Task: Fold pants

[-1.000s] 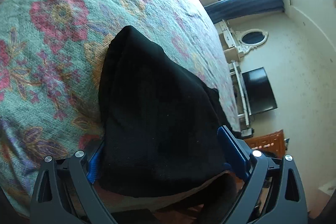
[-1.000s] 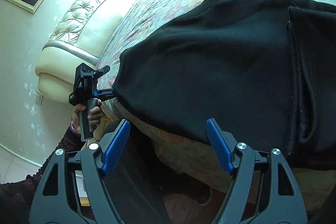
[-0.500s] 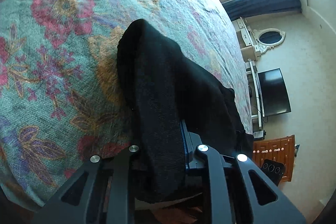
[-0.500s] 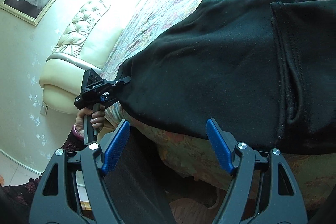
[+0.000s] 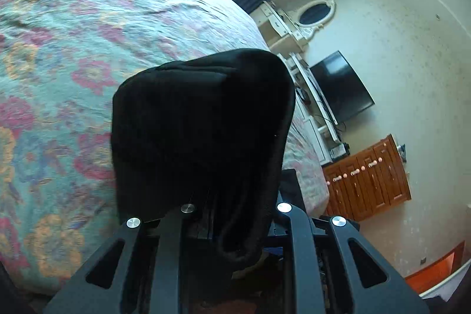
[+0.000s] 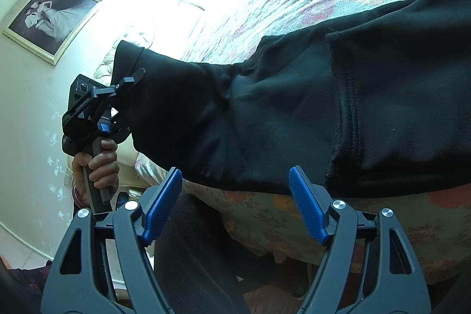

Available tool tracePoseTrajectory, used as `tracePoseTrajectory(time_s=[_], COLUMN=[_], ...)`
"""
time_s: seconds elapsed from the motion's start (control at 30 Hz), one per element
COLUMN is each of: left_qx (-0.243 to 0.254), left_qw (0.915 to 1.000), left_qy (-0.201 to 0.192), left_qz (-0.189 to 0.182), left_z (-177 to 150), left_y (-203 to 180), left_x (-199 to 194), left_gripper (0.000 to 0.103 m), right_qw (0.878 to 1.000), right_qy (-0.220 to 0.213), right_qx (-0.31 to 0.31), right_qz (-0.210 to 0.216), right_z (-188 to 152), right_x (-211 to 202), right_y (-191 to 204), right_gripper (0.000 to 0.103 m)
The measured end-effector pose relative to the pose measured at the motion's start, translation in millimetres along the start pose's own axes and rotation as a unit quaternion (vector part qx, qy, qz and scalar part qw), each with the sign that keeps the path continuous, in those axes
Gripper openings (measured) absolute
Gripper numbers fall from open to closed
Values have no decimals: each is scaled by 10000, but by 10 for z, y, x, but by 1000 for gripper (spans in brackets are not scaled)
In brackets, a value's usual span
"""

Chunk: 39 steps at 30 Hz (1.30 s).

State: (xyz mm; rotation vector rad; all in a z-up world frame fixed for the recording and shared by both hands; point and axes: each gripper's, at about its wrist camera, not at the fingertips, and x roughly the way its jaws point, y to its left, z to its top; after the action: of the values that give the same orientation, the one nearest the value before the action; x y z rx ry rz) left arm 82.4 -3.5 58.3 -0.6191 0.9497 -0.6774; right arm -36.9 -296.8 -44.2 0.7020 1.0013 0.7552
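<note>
1. The left gripper has its fingers clamped on the leg end of the black soft-knit pants, lifting that end so it can be carried over, judging by the task, toward the waist.
2. The fabric drapes forward from those fingers and hides their pads.
3. The right gripper stands wide, holding nothing; the pants' near edge lies just beyond its blue ribbed fingers, likely ready to pin or take the cloth.
4. The rest of the pants lies on the floral quilted bed.
5. Count: one pair of pants, two grippers, one bed.
</note>
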Motion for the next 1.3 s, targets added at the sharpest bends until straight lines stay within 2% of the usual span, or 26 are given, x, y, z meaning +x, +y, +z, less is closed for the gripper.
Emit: tracePoseTrajectory(time_s=[0.13, 0.3, 0.4, 0.47, 0.5, 0.53, 0.57, 0.6, 0.63, 0.77, 0.83, 0.9, 1.0, 1.07, 1.17, 1.3], left_qx=[361, 748, 954, 956, 948, 898, 829, 763, 719, 925, 903, 798, 475, 14, -776, -1256], left_qw=[9983, 9927, 9874, 9839, 9839, 9857, 9877, 9894, 9905, 9937, 9957, 9965, 9945, 9933, 9891, 9838], left_qy=[430, 942, 1168, 1343, 1347, 1293, 1243, 1203, 1163, 621, 199, -171, -595, -635, -646, -641], left_qz=[-153, 135, 477, 695, 700, 603, 451, 294, 138, -98, -79, 186, 721, 961, 1074, 1109], left_z=[-5, -198, -324, -395, -427, -440, -444, -459, -464, -440, -441, -449, -479, -472, -513, -545], left_y=[-419, -657, -664, -604, -580, -579, -603, -646, -694, -845, -810, -678, -259, 27, 462, 736], left_x=[671, 1474, 1885, 2090, 2147, 2154, 2136, 2094, 2039, 1697, 1429, 1185, 849, 734, 576, 543], left_gripper=[20, 20, 20, 28, 36, 48, 54, 67, 74, 75, 81, 82, 82, 82, 82, 82], right_qw=[9993, 9957, 9918, 9889, 9876, 9864, 9853, 9843, 9833, 9802, 9810, 9824, 9839, 9845, 9889, 9922], right_qy=[-355, -874, -1122, -1231, -1280, -1317, -1348, -1385, -1426, -1533, -1489, -1408, -1271, -1160, -809, -479], right_qx=[88, 294, 545, 717, 793, 865, 933, 991, 1044, 1205, 1211, 1169, 1146, 1154, 1007, 789], right_qz=[4, -128, -293, -412, -445, -463, -471, -459, -443, -347, -284, -377, -516, -630, -729, -841], right_z=[19, 49, 45, 44, 34, 29, 26, 20, 16, 88, 141, 251, 417, 537, 649, 721], right_x=[-252, -610, -774, -847, -871, -894, -914, -928, -947, -996, -954, -892, -758, -661, -467, -339], right_y=[-67, -252, -450, -586, -641, -690, -729, -754, -786, -851, -834, -848, -901, -975, -967, -856], right_gripper=[75, 75, 75, 75, 75, 75, 75, 75, 75, 75, 79, 80, 81, 81, 82, 82])
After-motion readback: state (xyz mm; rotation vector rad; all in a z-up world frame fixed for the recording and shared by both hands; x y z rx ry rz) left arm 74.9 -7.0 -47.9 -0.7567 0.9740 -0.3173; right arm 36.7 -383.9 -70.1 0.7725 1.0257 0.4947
